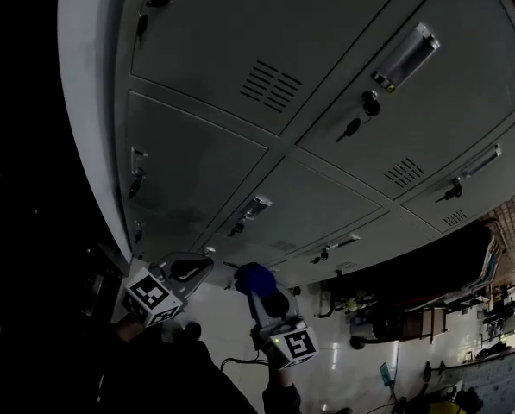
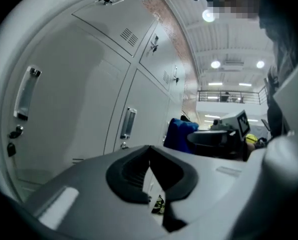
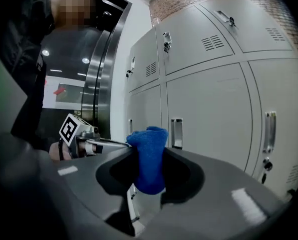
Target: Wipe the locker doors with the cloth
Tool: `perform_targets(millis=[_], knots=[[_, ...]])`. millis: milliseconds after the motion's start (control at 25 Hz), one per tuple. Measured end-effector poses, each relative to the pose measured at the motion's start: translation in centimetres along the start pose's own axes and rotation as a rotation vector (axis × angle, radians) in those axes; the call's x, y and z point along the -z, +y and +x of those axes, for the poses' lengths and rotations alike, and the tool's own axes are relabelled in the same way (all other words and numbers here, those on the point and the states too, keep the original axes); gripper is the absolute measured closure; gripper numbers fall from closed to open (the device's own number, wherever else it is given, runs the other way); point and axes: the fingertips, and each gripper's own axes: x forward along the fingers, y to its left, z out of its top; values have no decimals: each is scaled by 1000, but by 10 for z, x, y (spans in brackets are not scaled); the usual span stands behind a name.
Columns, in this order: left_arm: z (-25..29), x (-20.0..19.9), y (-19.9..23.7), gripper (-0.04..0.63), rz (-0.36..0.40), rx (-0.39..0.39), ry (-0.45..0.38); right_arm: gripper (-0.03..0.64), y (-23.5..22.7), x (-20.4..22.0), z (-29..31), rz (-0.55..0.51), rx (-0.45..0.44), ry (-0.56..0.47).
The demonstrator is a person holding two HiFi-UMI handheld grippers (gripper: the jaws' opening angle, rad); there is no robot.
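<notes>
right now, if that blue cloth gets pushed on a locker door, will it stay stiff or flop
Probably floppy: the blue cloth bunches and folds where the right hand-held gripper pinches it. Its fuzzy pile should likely squash flat against a locker door. It seems light, since the tuft stands up unsupported.

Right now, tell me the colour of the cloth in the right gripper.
Blue. The cloth shows best in the right gripper view.
</notes>
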Motion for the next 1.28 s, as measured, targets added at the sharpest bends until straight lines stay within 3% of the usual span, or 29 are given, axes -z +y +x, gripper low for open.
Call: perform_targets(millis=[120, 200, 280, 400, 520, 880, 1080, 1280], knots=[[9, -8, 19, 615, 23, -1, -11, 497, -18, -31, 21, -56, 15, -34], [10, -5, 28, 615, -10, -17, -18, 497, -29, -54, 29, -134, 30, -47], [14, -7, 32, 615, -45, -18, -36, 497, -41, -82, 38, -274, 64, -45], [20, -14, 35, 615, -30, -9, -46, 497, -54, -123, 57, -518, 118, -36], [23, -16, 32, 615, -18, 9, -32, 497, -54, -152, 74, -642, 134, -36], [25, -11, 30, 615, -38, 23, -21, 497, -54, -198, 100, -824, 146, 37], [23, 0, 29, 615, -73, 24, -14, 497, -56, -196, 104, -823, 174, 69], [23, 8, 28, 615, -79, 30, -14, 497, -58, -168, 111, -825, 161, 135]])
